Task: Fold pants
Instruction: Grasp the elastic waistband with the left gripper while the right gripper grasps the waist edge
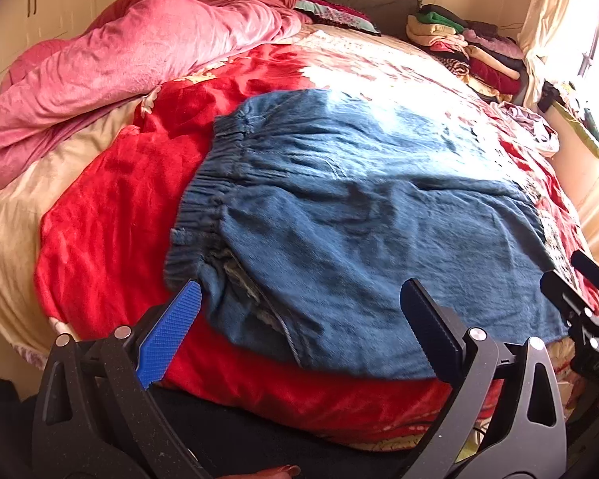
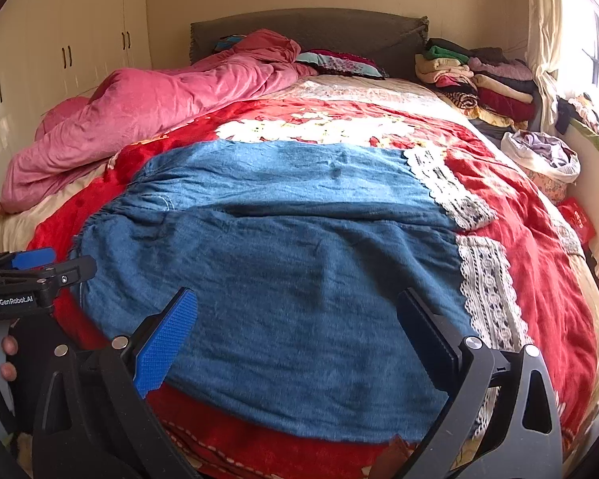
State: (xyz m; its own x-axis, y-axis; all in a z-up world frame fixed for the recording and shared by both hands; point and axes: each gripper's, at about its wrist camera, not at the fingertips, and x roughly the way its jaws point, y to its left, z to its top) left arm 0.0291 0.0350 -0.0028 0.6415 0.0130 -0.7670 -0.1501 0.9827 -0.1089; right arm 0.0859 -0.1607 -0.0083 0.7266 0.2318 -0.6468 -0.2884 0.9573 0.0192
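On the red floral plush blanket [image 2: 539, 247] that covers the bed, a pair of blue denim-look pants [image 2: 291, 279] with an elastic gathered waistband [image 1: 203, 199] and white lace-trimmed cuffs [image 2: 487, 283] lies spread flat, waistband toward the left and cuffs toward the right, one leg lying beside the other along the length. At the near edge of the bed the left gripper [image 1: 299, 327] hovers just over the waistband end of the pants, its blue-padded and black fingers spread wide with nothing between them. Near the cuff end, the right gripper [image 2: 297, 339] hangs over the nearer leg, its fingers likewise spread apart and empty. A rumpled pink fleece duvet [image 2: 147, 119] is heaped along the far left side of the bed, and a stack of folded clothes [image 2: 479, 80] sits at the far right corner beside the grey headboard [image 2: 319, 28].
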